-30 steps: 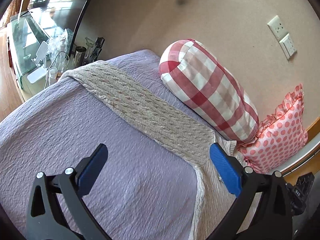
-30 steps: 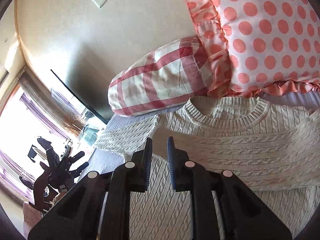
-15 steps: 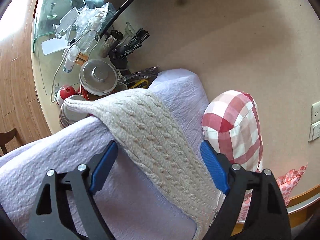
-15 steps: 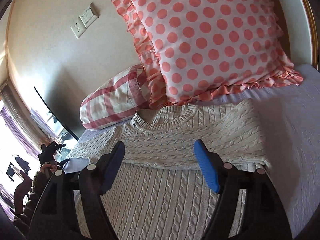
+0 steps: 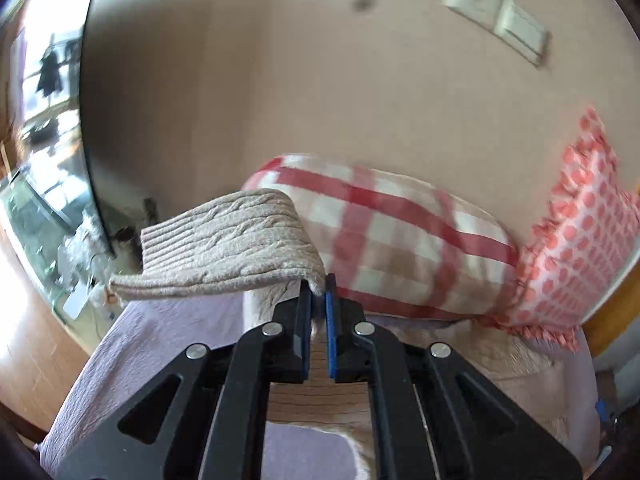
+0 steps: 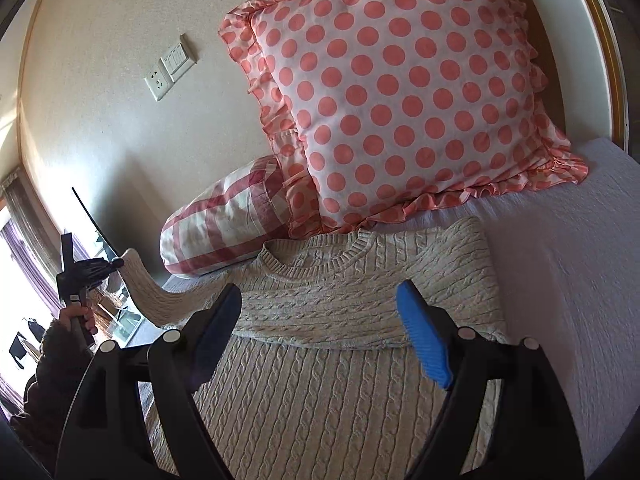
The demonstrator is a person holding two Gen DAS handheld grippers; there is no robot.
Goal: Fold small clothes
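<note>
- Sweater sleeve (image 5: 224, 248), cream cable-knit, is pinched by its edge in the left gripper (image 5: 318, 300), jaws closed on it, lifted above the lavender bedspread (image 5: 160, 344).
- Right gripper (image 6: 320, 336) hovers wide open, holding nothing, over the sweater (image 6: 340, 360), lying flat on the bed.
- Beyond the collar sit a polka-dot pillow (image 6: 400, 100) and, left, a checked bolster (image 6: 224, 228).

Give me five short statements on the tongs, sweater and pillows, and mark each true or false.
1. The left tongs are shut on the sweater sleeve. True.
2. The right tongs grip the collar. False: they are open, holding nothing.
3. The sleeve is lifted off the bed. True.
4. The polka-dot pillow lies on top of the sweater. False: it stands behind the collar.
5. The checked pillow lies against the wall. True.
</note>
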